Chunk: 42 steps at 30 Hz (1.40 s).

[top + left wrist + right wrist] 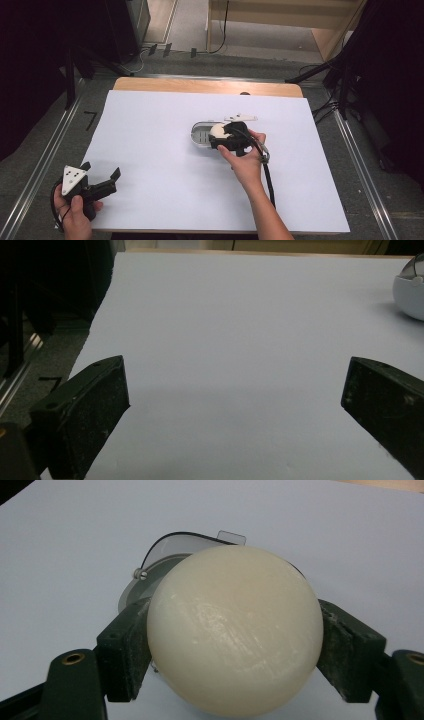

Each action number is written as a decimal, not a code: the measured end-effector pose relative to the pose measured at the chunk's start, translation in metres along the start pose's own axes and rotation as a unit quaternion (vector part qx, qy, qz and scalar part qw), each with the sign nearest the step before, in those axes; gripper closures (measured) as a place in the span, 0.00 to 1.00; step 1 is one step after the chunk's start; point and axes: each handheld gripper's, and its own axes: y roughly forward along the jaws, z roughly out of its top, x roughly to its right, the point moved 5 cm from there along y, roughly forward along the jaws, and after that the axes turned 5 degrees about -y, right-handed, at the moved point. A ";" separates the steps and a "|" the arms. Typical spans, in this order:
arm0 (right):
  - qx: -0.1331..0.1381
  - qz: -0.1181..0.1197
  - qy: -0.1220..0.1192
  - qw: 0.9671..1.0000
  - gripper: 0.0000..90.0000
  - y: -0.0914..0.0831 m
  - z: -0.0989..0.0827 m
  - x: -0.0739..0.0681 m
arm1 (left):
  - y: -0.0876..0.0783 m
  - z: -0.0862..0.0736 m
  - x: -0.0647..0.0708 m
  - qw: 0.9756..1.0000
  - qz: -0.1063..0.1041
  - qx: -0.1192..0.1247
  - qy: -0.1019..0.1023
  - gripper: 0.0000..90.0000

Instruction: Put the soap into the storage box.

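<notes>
From the high view: white sheet (165, 165) covers a wooden table (207, 86), grey floor and dark curtains around. Right gripper (223, 134) holds a cream soap bar (218, 130) over an oval soap dish (201, 135) mid-table. Left gripper (102, 176) sits at the near-left corner, jaws spread, empty.
Left gripper view: jaws wide apart over bare white sheet; white dish (411, 290) at far right.
Right gripper view: jaws pinch the soap bar (235, 630) on both sides, right above the dish (165, 565).

Even, soft overhead light brightens the white paper-covered table (165, 165); the frame's upper corners fall into darkness. The cream glossy round ball (235, 630) shows faint sheen. Its close edges blur slightly; shadows stay weak.
</notes>
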 end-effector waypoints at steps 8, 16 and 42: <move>-0.010 -0.004 0.004 1.000 0.28 0.011 0.004 0.000 | -0.004 -0.001 0.006 0.999 0.014 0.021 0.034 0.00; -0.019 -0.005 0.007 1.000 0.28 0.020 0.007 -0.002 | -0.008 -0.001 0.009 0.998 0.016 0.041 0.053 0.00; -0.040 -0.007 0.011 0.999 0.28 0.038 0.011 -0.002 | -0.012 -0.001 0.007 0.997 0.013 0.063 0.037 0.00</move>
